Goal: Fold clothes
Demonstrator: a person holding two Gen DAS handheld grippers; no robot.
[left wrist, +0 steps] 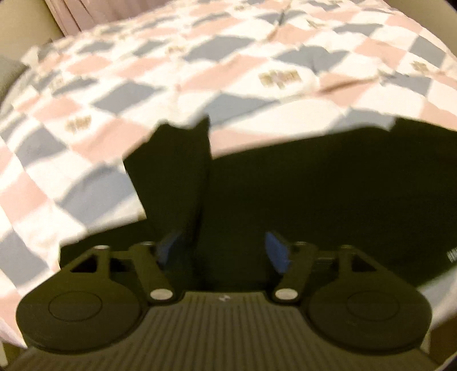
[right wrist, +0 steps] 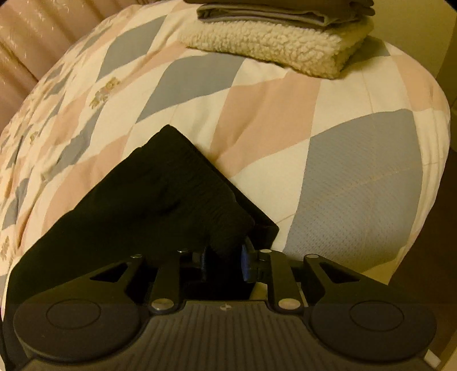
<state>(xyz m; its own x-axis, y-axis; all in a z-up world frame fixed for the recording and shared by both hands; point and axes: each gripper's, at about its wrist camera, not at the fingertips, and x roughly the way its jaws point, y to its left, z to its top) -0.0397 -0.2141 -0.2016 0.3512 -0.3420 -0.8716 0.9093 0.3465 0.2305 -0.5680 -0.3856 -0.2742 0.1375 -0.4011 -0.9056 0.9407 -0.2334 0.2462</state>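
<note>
Nearest you, your right claw (right wrist: 228,256) is pinched narrow on a bunched corner of the black garment (right wrist: 160,199), the blue pads nearly meeting with cloth between them, so that corner is yours; carry it low and level so the fabric behind does not drag or twist. Your left claw (left wrist: 224,245) stands wide, its blue pads well apart over the same black garment (left wrist: 314,185), with a raised fold of cloth just ahead of its left finger; nothing is gripped there as far as the blurred left view shows. Before you move the right corner further, close the left claw on the matching edge, taking both layers if there are two, so the fold line stays straight. The garment lies spread across the near side of the bed (right wrist: 357,159), on its checked quilt, dark against the pale diamonds, which helps you judge edge alignment. Lay the carried corner onto its opposite edge and smooth outward before letting go. Farther back, a folded fleece (right wrist: 274,48) with a grey folded piece (right wrist: 265,14) on top sits near the bed's far edge, probably the stack to join.
</note>
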